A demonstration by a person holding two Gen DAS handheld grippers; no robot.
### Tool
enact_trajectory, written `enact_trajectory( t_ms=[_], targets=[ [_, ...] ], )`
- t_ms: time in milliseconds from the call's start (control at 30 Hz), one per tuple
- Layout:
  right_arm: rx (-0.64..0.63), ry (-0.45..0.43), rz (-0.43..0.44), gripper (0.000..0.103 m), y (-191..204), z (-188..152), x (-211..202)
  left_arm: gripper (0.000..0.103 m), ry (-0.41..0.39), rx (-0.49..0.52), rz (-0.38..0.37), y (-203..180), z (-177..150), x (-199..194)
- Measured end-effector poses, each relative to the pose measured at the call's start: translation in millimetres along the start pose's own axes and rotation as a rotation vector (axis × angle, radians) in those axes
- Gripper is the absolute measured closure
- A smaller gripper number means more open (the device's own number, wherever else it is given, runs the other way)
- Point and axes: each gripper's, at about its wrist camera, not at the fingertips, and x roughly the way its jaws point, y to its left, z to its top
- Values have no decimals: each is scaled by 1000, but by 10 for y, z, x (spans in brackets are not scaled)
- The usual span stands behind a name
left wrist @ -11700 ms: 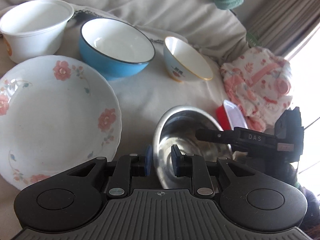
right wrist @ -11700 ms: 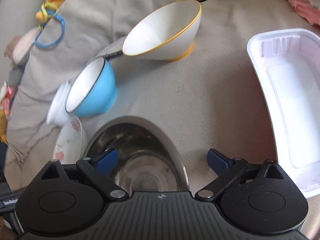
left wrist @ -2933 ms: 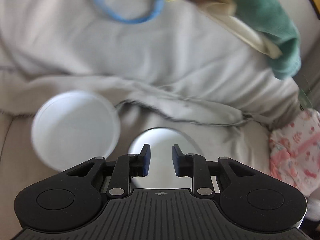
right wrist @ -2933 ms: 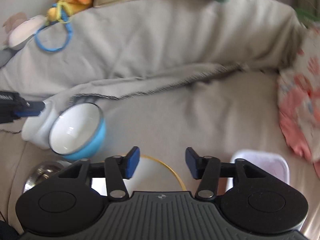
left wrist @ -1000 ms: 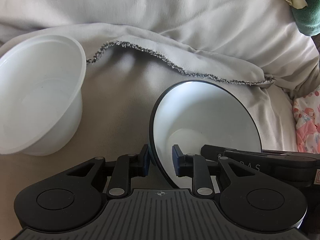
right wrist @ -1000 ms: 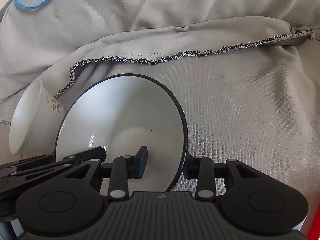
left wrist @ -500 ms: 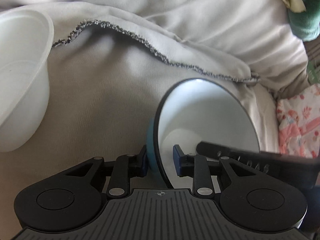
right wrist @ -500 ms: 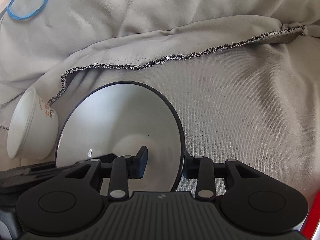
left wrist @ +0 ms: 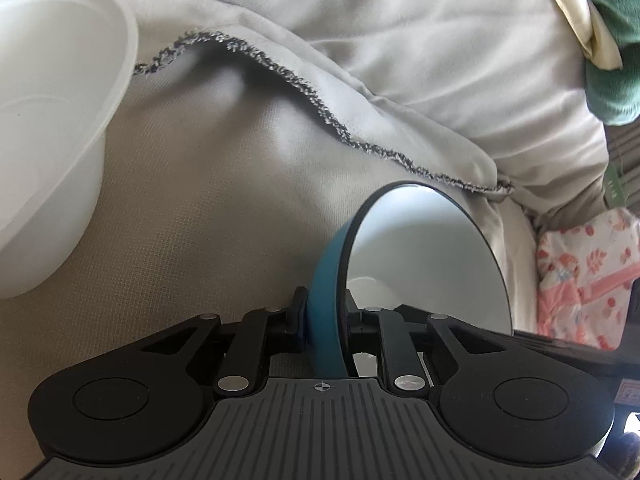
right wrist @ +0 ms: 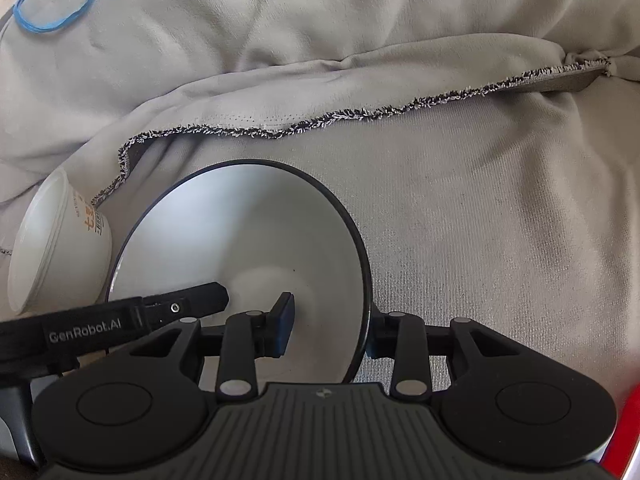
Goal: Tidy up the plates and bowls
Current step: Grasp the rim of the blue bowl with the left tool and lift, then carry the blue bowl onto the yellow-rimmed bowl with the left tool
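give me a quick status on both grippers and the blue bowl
Left gripper just closed, pinching blue bowl rim. Right gripper clamped on opposite rim. White plastic bowl sits to the left, apart; grey cloth ahead holds nothing else.

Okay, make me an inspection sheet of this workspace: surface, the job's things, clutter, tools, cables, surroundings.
Surface: grey cloth with a frayed fold edge, rumpled behind.
Job's things: blue bowl, white inside, tilted on edge; white plastic bowl apart to its left, tipped.
Clutter: blue ring on the cloth; pink floral cloth and green cloth at the right.
Tools: left tool has just been closing and pinches the blue bowl's rim; right tool grips the opposite rim, one finger inside, one outside.
Cables: nothing seen.
Surroundings: a red edge at the right wrist view's lower right corner, unidentifiable.
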Motion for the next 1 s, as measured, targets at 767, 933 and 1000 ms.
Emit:
enact_trajectory(
  t_ms=[767, 933, 1000],
  targets=[
    [-53, -212, -58, 69, -55, -236, -1369, 69, -26, 235, -228, -762, -339, -908],
    [26, -156, -83, 69, -369, -601, -1572, 69, 97, 342, -166, -1056, -684, -775],
    [45, -117, -98, 69, -456, -771, -1525, 70, 131, 345, -152, -1064, -760, -698]
  ],
)
